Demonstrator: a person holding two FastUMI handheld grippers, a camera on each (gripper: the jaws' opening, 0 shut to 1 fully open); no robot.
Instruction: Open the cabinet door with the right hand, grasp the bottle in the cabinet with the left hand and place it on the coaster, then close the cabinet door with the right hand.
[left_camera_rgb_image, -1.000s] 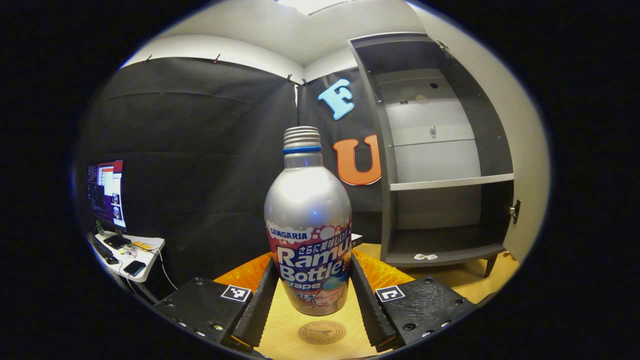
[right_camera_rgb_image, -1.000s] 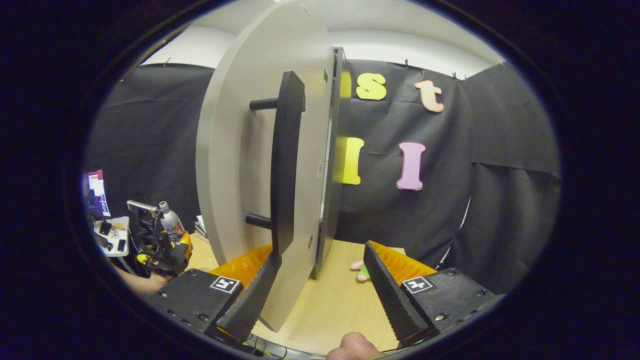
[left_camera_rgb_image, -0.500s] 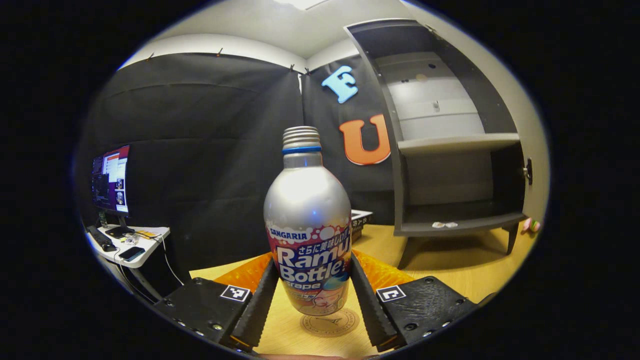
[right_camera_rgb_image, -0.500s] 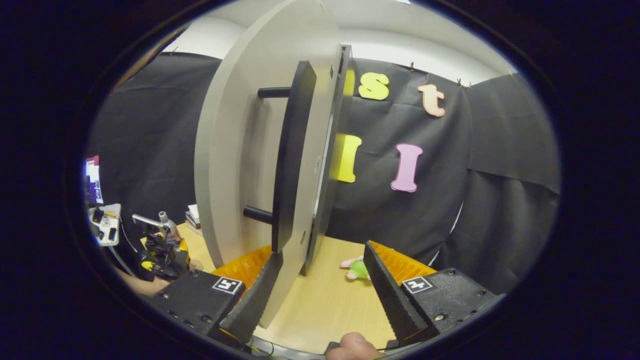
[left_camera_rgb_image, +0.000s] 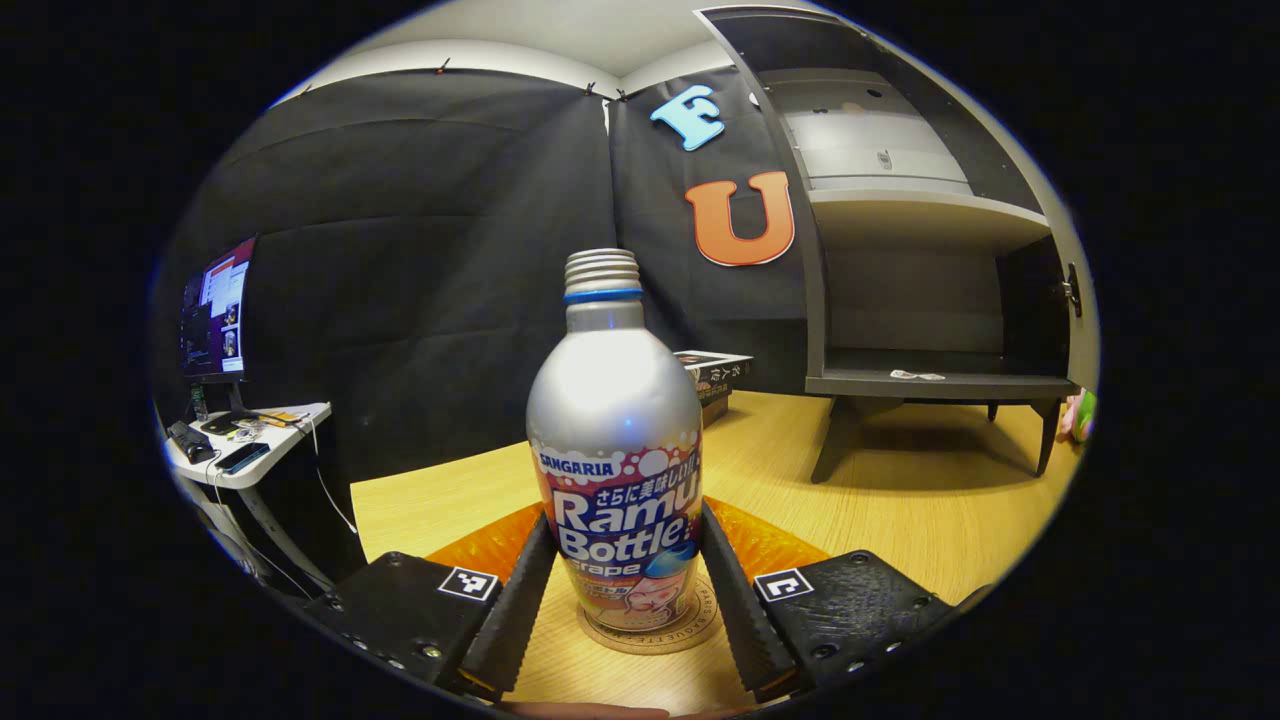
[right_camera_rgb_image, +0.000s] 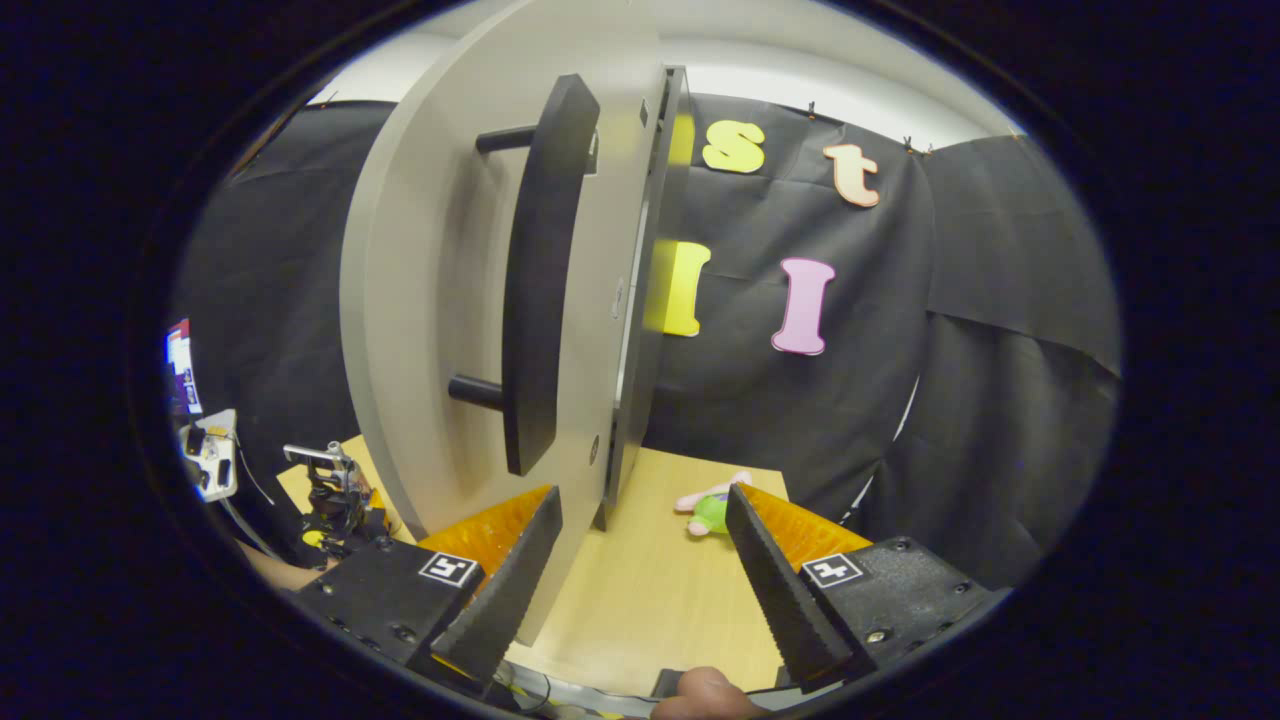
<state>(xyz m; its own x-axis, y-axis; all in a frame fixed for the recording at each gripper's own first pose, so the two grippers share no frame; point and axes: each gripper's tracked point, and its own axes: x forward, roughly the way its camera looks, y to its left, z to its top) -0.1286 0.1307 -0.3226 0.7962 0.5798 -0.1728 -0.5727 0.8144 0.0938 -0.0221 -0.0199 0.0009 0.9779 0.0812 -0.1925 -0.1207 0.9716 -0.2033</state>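
A silver bottle (left_camera_rgb_image: 615, 440) with a bright label stands upright between the fingers of my left gripper (left_camera_rgb_image: 620, 590), which is shut on its lower body. Its base rests over the round brown coaster (left_camera_rgb_image: 660, 640) on the wooden table (left_camera_rgb_image: 900, 510); whether it touches I cannot tell. The dark cabinet (left_camera_rgb_image: 930, 300) stands open to the right, its shelves bare but for a small white scrap. In the right gripper view the pale cabinet door (right_camera_rgb_image: 430, 300) with its black bar handle (right_camera_rgb_image: 535, 290) stands edge-on. My right gripper (right_camera_rgb_image: 640, 590) is open, the door's lower edge beside its left finger.
A pink and green soft toy (right_camera_rgb_image: 710, 505) lies on the table past the door. A box (left_camera_rgb_image: 715, 370) sits by the cabinet's left side. A side desk with a monitor (left_camera_rgb_image: 215, 320) stands off the table's left. The left gripper (right_camera_rgb_image: 330, 495) appears far off at the left.
The left gripper has come down with the bottle, so the coaster now lies under its base. The right gripper stayed open and shifted a little near the door.
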